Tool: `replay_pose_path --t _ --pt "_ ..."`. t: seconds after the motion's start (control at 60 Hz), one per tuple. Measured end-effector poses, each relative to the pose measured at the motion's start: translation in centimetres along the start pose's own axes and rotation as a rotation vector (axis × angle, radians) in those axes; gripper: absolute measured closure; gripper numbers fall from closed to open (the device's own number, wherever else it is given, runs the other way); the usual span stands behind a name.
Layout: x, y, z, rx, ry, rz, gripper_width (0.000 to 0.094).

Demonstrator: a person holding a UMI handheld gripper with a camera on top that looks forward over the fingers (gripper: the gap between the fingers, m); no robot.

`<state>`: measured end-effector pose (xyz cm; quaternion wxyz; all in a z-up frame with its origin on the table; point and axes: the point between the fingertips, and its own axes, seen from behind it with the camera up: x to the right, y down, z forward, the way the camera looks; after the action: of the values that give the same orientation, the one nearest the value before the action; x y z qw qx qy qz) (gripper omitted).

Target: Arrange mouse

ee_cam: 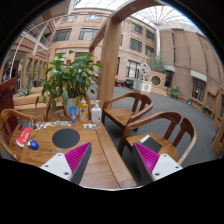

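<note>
The gripper [112,160] is held wide open and empty above the wooden counter [100,165]. Beyond the left finger, by the round black mouse pad [66,137], a small blue mouse [33,145] is seen; likely light, rigid, slick, best pinched across its sides.

A warm brown wooden counter [100,165] of planks with a smooth, lightly sheened finish carries a round, matt black mouse mat [66,138] that looks like cloth or rubber. The curved wooden armchairs [135,108] beside it show the same polished brown timber. The claw [108,158] has white, smooth plastic-looking fingers faced with ribbed magenta pads [148,158]. Behind, glossy green leaves of a potted plant [68,75] stand before matt brick-coloured building walls [185,55].
</note>
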<state>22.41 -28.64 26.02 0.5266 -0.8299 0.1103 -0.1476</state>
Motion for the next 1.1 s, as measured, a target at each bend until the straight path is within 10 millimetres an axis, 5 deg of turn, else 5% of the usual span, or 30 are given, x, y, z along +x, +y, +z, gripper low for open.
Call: replay_pose_path --t 0.133,0.283,0.45,0.583,0.7,0.867,1.1 --pt "-1.2 2.3 0.4 -0.028 -0.006 0.001 0.0081" --pt "-5.5 8.5 1.4 -0.101 -0.068 -0.027 0.0083" --pt "-14.6 16.1 1.1 -0.180 -0.217 -0.134 0.0078" --pt "-24.1 19.8 1.2 -0.227 -0.377 -0.183 0.0083" --pt "-32.0 20.3 2.8 -0.207 -0.486 -0.220 0.0082" --pt "-41.3 18.5 7.3 -0.185 -0.555 -0.226 0.0080" --pt "-49.2 16.2 14.4 -0.177 -0.567 -0.272 0.0082"
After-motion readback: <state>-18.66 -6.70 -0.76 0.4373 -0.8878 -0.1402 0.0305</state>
